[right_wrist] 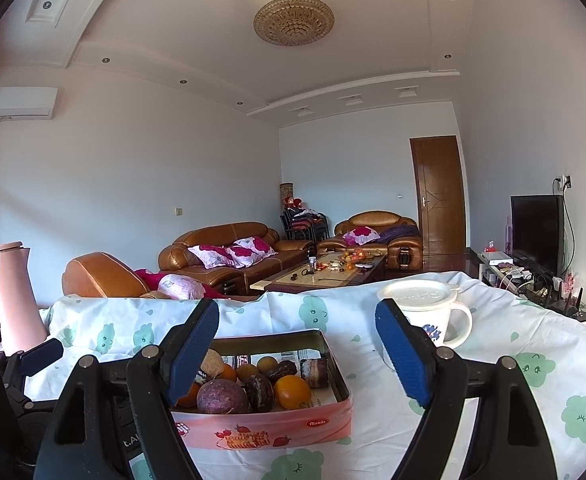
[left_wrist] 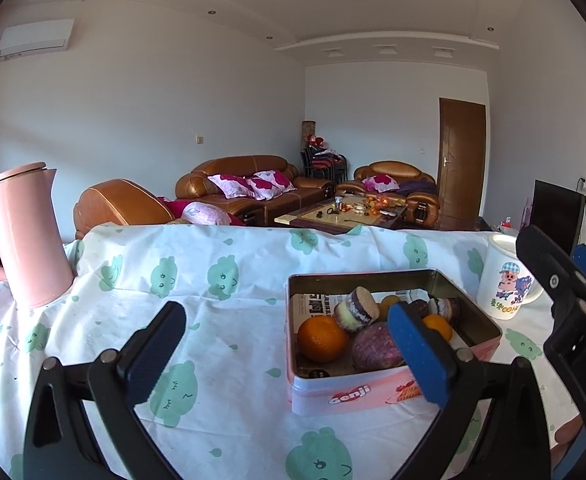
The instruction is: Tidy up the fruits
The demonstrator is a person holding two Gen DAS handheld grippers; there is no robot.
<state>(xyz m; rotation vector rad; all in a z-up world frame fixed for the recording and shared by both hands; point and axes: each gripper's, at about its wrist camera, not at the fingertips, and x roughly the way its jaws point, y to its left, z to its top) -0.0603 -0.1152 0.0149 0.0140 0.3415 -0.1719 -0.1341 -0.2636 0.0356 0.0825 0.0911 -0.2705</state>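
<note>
A pink tin box (left_wrist: 373, 394) (right_wrist: 269, 428) stands on the table with oranges (left_wrist: 321, 338) (right_wrist: 292, 392), a purple round fruit (left_wrist: 377, 347) (right_wrist: 222, 397) and several small cakes (left_wrist: 357, 307) inside. My left gripper (left_wrist: 289, 332) is open and empty, just in front of the box and to its left. My right gripper (right_wrist: 299, 326) is open and empty, above the box's near right side. The right gripper also shows at the right edge of the left wrist view (left_wrist: 565, 280).
A pink kettle (left_wrist: 25, 236) (right_wrist: 15, 296) stands at the table's far left. A white lidded mug (left_wrist: 507, 280) (right_wrist: 429, 312) stands right of the box. The table has a white cloth (left_wrist: 221, 280) with green prints. Sofas and a coffee table lie beyond.
</note>
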